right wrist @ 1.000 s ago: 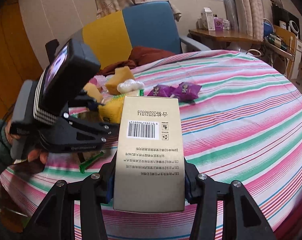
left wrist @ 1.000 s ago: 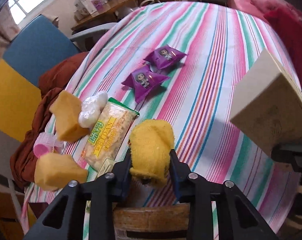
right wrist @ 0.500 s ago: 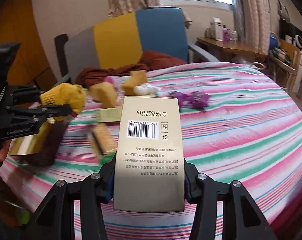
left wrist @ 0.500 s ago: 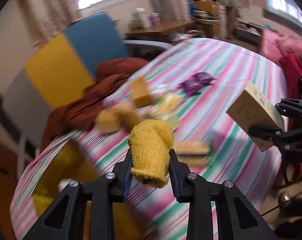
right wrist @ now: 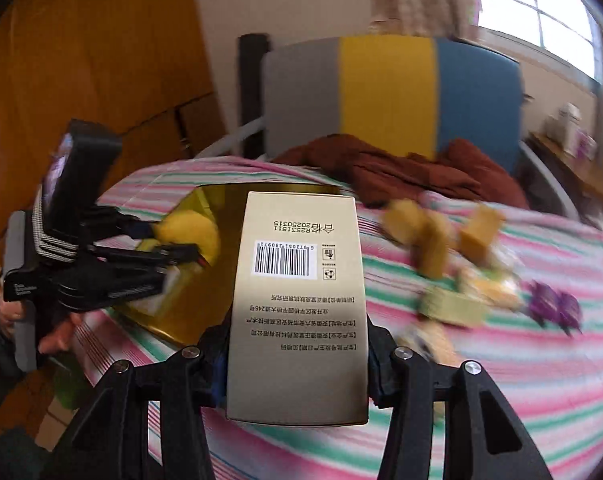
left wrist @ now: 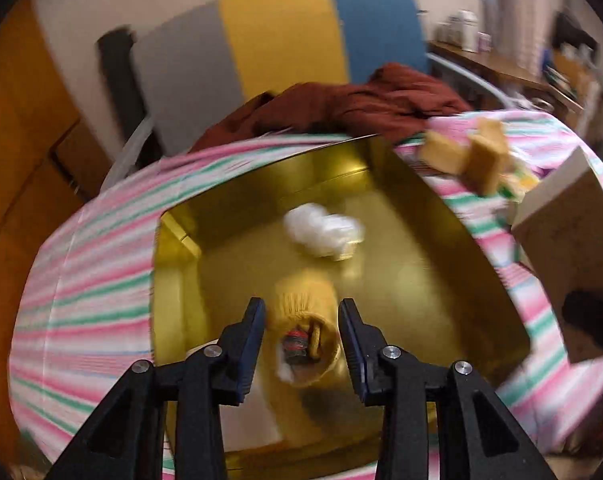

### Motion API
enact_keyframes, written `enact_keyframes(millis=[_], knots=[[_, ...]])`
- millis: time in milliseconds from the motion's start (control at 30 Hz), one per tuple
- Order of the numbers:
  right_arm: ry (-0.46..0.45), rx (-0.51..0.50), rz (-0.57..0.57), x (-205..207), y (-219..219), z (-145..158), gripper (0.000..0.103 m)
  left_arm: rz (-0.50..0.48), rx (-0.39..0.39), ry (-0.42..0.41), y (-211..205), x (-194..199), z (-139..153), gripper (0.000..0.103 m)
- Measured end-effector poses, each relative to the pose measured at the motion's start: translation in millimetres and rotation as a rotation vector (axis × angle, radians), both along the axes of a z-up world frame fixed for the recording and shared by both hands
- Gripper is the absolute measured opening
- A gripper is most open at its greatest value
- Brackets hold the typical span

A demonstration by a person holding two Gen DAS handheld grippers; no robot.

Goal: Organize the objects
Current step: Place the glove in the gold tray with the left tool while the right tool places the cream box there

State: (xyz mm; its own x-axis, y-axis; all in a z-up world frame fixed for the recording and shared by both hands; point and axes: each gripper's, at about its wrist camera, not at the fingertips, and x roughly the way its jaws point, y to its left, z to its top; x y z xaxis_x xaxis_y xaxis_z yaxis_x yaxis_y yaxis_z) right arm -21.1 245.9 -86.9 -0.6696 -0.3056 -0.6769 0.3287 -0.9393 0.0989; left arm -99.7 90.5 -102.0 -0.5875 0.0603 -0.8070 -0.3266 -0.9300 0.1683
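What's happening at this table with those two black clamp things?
A person is tidying up with a handheld gripper in each hand. The left gripper is above the gold tin, its jaws just opening around a yellow knit pouch. The right gripper holds a tan box nearby.

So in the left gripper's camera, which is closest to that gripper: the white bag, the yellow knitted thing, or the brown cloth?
1. Yellow knitted thing, between the left gripper's fingers.
2. White bag, farther in, on the gold tray.
3. Brown cloth, beyond the tray, by the chair.
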Motion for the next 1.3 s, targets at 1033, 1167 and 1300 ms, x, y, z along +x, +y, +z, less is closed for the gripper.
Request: enact_keyframes(millis=[1033,1167,1300], knots=[[-0.154,0.132,-0.344,52,132,-41,0.067,0.025,0.198,-0.031,-11,11,18,0.097],[-0.161,0.156,-0.308,41,134,-48,0.067,-0.059,0.164,-0.024,15,29,21,0.098],[-0.189,0.149,-0.260,27,133,-55,0.067,-0.121,0.135,0.000,37,46,24,0.098]])
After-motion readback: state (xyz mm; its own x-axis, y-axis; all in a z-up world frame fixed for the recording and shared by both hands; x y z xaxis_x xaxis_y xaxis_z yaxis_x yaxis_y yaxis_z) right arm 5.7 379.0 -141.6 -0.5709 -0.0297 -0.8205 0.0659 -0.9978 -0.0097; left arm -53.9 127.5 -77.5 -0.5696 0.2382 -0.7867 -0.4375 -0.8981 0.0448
